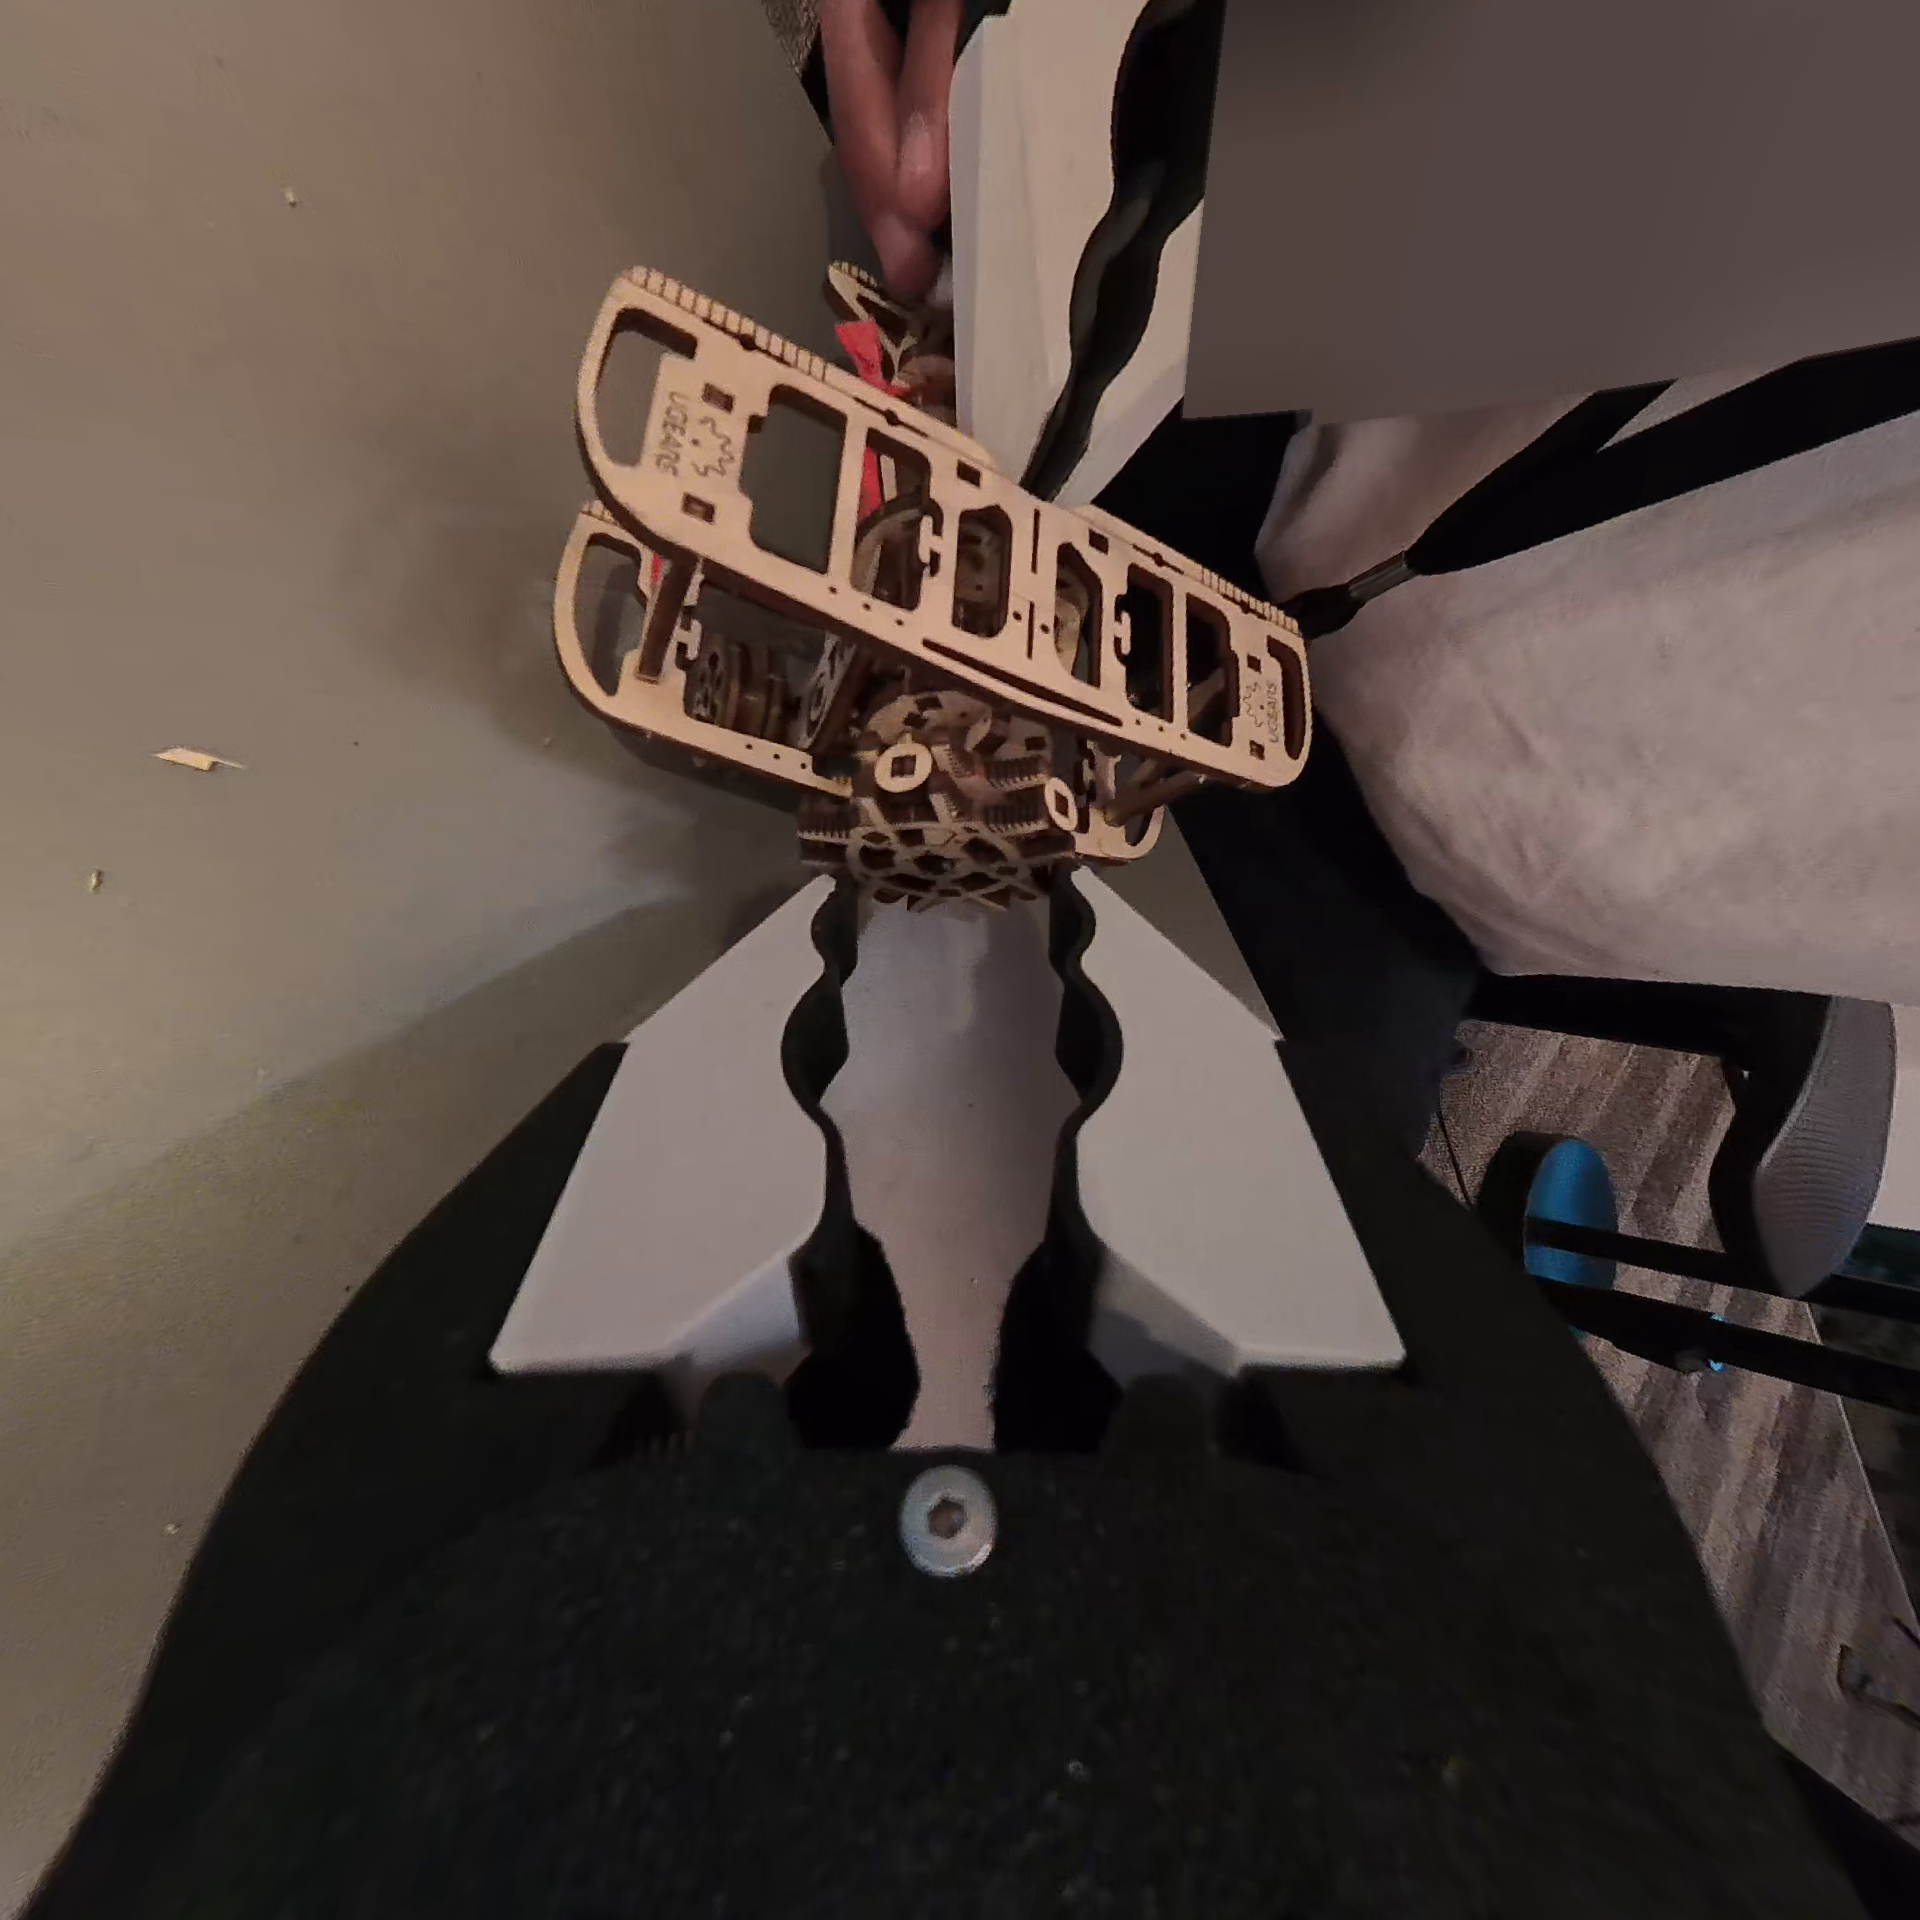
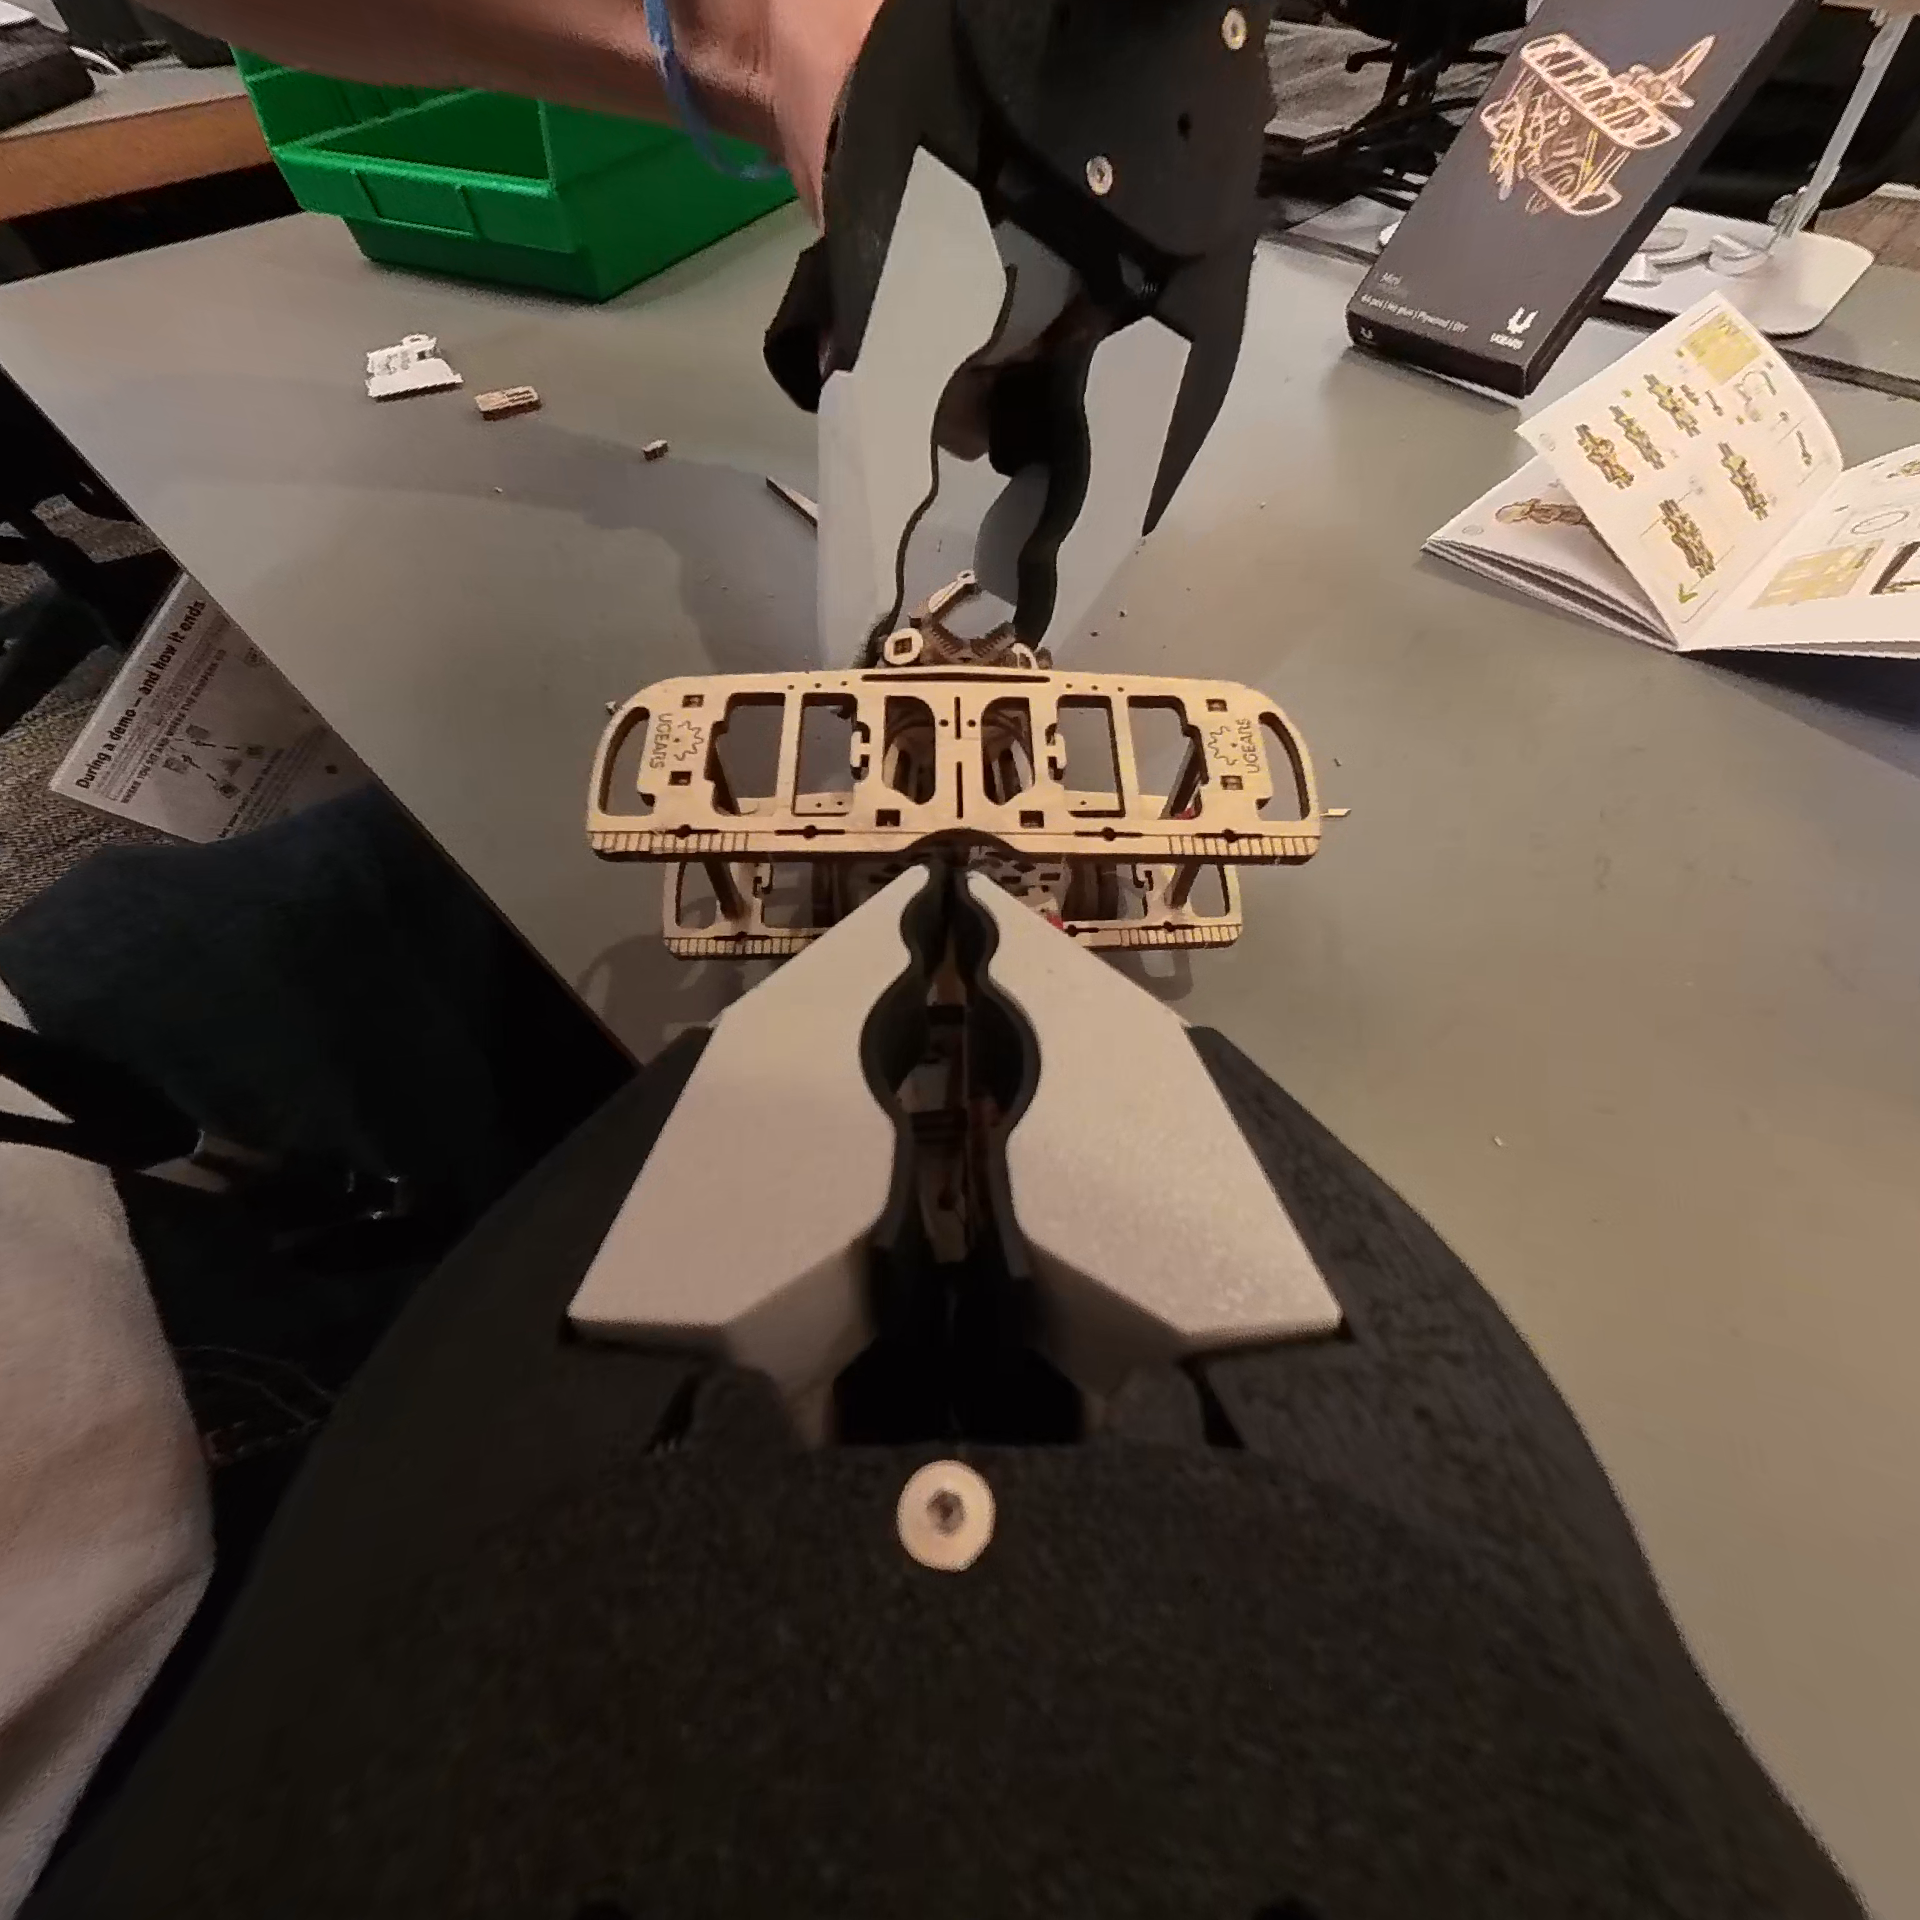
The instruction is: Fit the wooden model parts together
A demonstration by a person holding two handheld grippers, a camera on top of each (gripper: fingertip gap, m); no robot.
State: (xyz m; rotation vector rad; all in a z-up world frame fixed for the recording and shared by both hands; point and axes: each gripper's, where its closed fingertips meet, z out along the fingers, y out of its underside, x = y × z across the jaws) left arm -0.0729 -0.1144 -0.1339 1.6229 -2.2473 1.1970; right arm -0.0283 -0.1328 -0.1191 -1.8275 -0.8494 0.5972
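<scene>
- Wooden biplane model [image 2: 951, 774]: laser-cut, pale ply, engraved maker's marks on wingtips, above grey surface [image 2: 1455, 935].
- My right gripper [image 2: 948, 883]: jaws clamped on its tail.
- My left gripper [image 1: 951, 896]: jaws clamped on its nose.
- Black box [image 2: 1558, 197], printed.

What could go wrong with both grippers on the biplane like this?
1. The right gripper pinches the thin tail behind the upper wing; twisting could snap it.
2. The left gripper grips only the nose engine, so that piece might pull off.
3. Scraps on the table may get confused with needed parts.
</scene>
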